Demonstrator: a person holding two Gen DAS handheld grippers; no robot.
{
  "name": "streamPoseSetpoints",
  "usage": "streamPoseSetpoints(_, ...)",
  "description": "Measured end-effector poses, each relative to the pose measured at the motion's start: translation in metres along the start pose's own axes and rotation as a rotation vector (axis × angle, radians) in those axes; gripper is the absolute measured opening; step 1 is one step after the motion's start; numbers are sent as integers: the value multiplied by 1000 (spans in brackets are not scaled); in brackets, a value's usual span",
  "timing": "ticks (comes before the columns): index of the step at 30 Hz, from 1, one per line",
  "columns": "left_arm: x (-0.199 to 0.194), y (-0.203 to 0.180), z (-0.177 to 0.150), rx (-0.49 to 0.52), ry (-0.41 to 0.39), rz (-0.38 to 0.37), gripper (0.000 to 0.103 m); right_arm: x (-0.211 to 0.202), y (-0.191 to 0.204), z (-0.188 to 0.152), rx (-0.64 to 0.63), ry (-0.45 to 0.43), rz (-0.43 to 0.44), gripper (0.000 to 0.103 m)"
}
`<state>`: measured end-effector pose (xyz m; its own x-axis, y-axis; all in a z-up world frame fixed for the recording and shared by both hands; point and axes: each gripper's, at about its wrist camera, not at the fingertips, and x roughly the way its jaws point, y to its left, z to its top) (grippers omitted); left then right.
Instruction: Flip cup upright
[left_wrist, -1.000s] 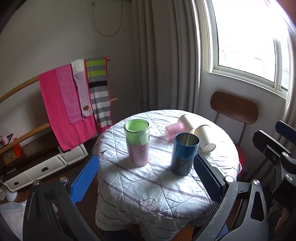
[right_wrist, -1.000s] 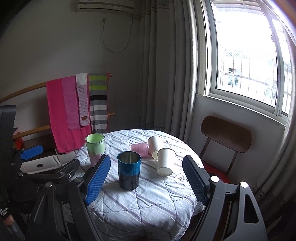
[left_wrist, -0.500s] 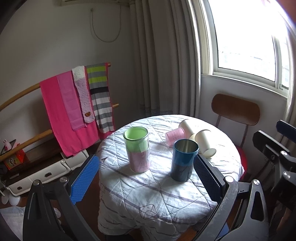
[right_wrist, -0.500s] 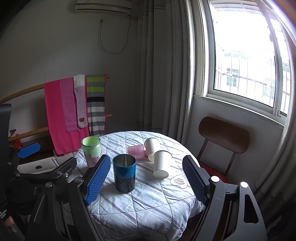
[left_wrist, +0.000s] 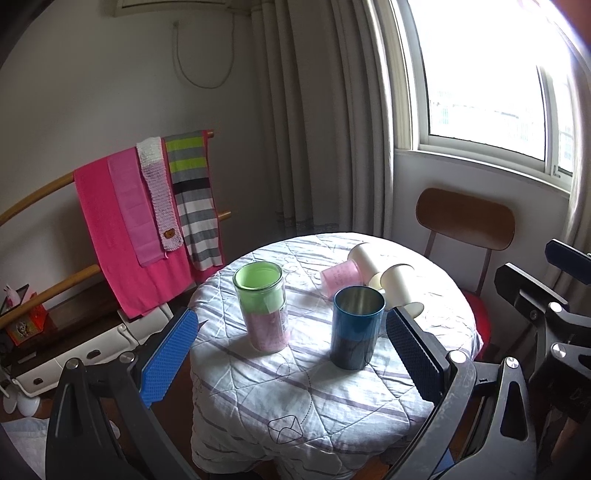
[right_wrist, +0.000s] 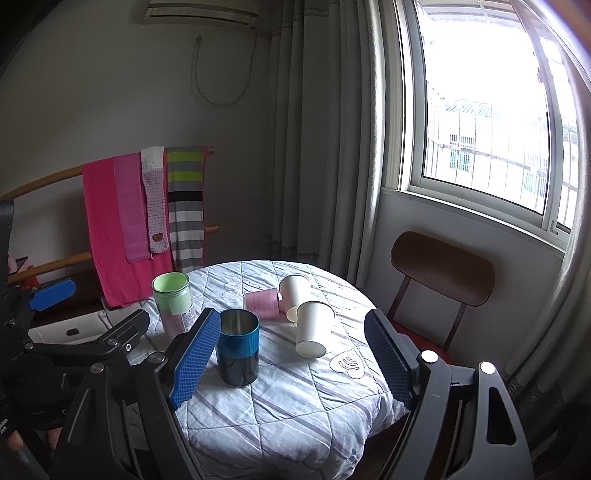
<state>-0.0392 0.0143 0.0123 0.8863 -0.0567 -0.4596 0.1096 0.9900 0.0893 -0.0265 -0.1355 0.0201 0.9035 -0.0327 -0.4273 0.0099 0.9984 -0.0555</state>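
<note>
On a round quilted table (left_wrist: 295, 398) (right_wrist: 295, 402) a blue metal cup (left_wrist: 355, 328) (right_wrist: 237, 347) and a green-and-pink glass (left_wrist: 262, 306) (right_wrist: 173, 302) stand upright. A pink cup (left_wrist: 340, 277) (right_wrist: 263, 303) and a white paper cup (left_wrist: 364, 258) (right_wrist: 293, 291) lie on their sides. Another white paper cup (left_wrist: 400, 290) (right_wrist: 312, 334) is tipped mouth-down. My left gripper (left_wrist: 291, 363) and right gripper (right_wrist: 291, 363) are open, empty and held back from the table's near edge.
A wooden chair (left_wrist: 465, 225) (right_wrist: 441, 273) stands behind the table on the right, under the window. A rack with pink and striped towels (left_wrist: 147, 214) (right_wrist: 144, 218) stands at the left. Curtains (left_wrist: 314, 122) hang behind the table.
Both grippers have pulled back and risen a little, so the table and cups look smaller and lower. The cups have not moved. Both grippers stay open.
</note>
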Motion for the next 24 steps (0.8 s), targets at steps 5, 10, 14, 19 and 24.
streamPoseSetpoints(5,4,-6,4,3,3,-1,103,6,-4,3,-16,15,-5,81)
streamPoseSetpoints(10,7,-11,11,7,4,5,103,9,-9,9,-19,10,-4,81)
streamPoseSetpoints(14,9,-13,16,11,-2,11,103,12,-13,13,-18,1,-2,81)
streamPoseSetpoints(19,12,-15,22,15,-11,14,103,16,-18,17,-11,-10,1,81)
streamPoseSetpoints(24,14,-17,24,26,-12,16,103,20,-22,18,0,-9,2,81)
